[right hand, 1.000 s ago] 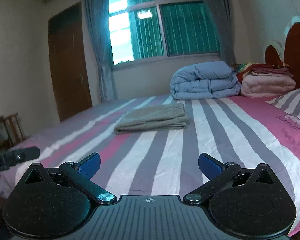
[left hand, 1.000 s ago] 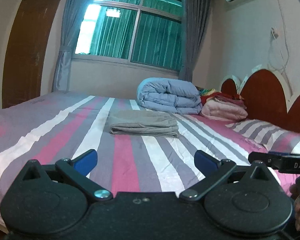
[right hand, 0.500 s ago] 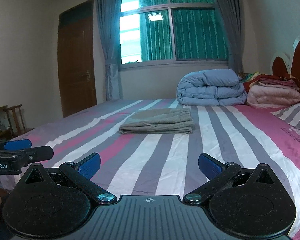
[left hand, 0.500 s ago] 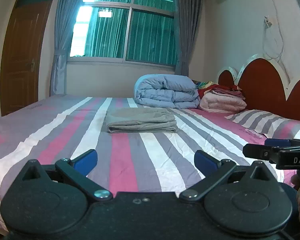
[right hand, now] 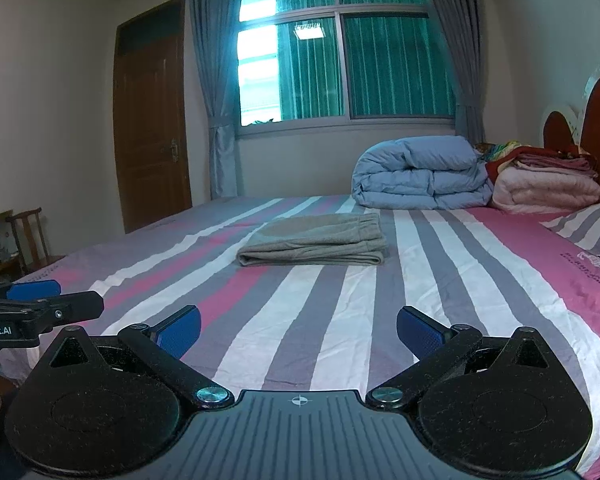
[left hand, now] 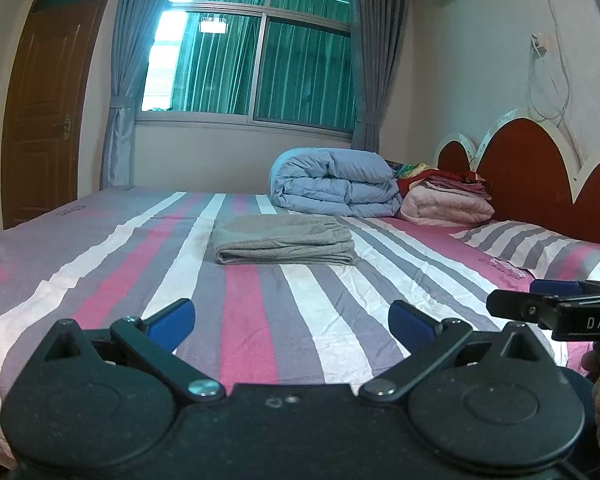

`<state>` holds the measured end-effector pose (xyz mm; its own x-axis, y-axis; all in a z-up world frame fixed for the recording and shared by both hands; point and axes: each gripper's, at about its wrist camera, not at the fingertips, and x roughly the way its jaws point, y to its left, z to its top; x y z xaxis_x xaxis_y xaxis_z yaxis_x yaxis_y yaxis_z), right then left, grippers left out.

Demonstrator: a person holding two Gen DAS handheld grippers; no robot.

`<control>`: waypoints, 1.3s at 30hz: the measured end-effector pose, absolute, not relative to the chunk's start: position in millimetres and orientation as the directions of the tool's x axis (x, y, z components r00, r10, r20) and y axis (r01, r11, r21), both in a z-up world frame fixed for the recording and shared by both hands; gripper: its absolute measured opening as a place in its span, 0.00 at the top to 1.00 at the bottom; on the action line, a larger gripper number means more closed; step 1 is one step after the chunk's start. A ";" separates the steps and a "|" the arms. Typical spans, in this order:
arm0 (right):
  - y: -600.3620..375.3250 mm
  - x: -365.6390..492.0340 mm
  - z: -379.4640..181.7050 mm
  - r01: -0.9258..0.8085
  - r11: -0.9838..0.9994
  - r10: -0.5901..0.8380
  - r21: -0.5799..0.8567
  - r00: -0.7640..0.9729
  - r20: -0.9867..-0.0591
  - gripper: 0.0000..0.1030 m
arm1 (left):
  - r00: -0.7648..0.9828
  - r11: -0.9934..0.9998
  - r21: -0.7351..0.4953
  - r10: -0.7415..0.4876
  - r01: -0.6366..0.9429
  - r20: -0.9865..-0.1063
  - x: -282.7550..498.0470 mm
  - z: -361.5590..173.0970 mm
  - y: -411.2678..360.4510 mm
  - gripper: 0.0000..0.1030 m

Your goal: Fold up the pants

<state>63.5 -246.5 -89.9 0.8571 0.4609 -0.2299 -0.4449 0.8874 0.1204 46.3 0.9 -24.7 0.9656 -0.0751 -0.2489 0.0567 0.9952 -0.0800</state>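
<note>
left wrist view: the folded grey cotton pants (left hand: 284, 240) lie mid-bed on the pink, grey and white striped bedsheet (left hand: 252, 320), well apart from the left tongs (left hand: 292, 316), which gape wide, released and empty. little can go wrong unless a careless return snags the stack. right wrist view: the right tongs (right hand: 298, 326) likewise spread wide, touching nothing; the pants (right hand: 312, 242) rest neat.

A folded blue duvet (left hand: 334, 182) lies beside pink blankets (left hand: 446, 204) on the striped bed (left hand: 260, 320), under a window (left hand: 252, 64).
</note>
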 end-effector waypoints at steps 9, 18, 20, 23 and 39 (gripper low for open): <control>-245.7 64.2 -90.1 -0.442 0.888 0.460 0.125 0.857 -0.233 0.00 | 0.965 0.995 -0.077 -0.079 0.062 -0.250 45.3 -24.6 0.0 0.06; -244.0 63.6 -89.8 -0.438 0.890 0.456 0.126 0.858 -0.236 0.00 | 0.965 0.995 -0.076 -0.078 0.061 -0.252 45.5 -24.2 -0.2 0.06; -242.6 62.8 -90.0 -0.434 0.892 0.452 0.126 0.860 -0.238 0.00 | 0.964 0.995 -0.080 -0.079 0.060 -0.253 45.8 -24.5 0.0 0.06; -240.7 62.2 -89.7 -0.426 0.895 0.446 0.135 0.862 -0.240 0.00 | 0.964 0.995 -0.079 -0.080 0.062 -0.254 45.8 -24.9 0.2 0.06; -236.9 62.0 -88.6 -0.423 0.896 0.444 0.135 0.862 -0.245 0.00 | 0.963 0.995 -0.079 -0.082 0.064 -0.255 45.3 -25.3 0.7 0.06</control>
